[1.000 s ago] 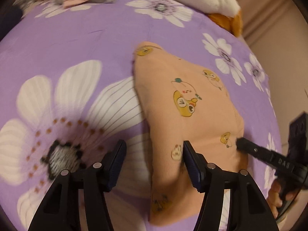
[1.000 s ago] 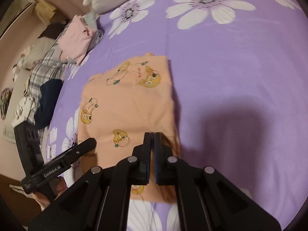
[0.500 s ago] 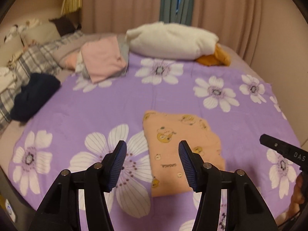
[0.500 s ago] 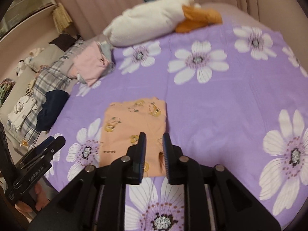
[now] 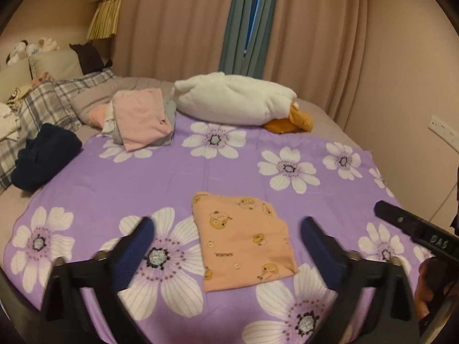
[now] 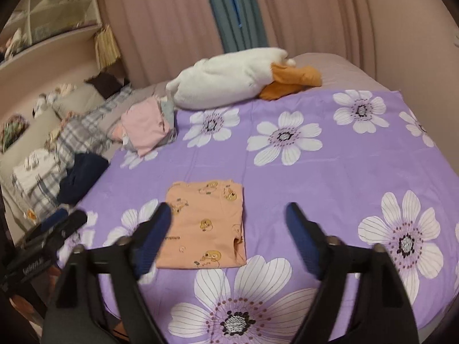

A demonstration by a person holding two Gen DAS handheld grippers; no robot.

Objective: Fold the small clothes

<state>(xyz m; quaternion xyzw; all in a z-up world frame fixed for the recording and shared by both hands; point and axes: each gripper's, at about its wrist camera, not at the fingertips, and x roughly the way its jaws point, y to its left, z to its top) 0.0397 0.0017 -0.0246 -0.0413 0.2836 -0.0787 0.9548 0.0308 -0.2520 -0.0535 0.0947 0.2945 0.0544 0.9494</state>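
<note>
While folded garment (image 5: 243, 240) lies flat, hand-held grippers (image 5: 226, 246) (image 6: 228, 232) gape above

peach cartoon-print garment (image 5: 243, 238) | purple white-flowered sheet (image 5: 178, 177) | blue-padded tongs (image 5: 226, 246)

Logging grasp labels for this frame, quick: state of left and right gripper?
Left gripper: open, holding nothing, above the folded peach cartoon-print cotton garment.
Right gripper: open, holding nothing, also clear of the garment.
</note>
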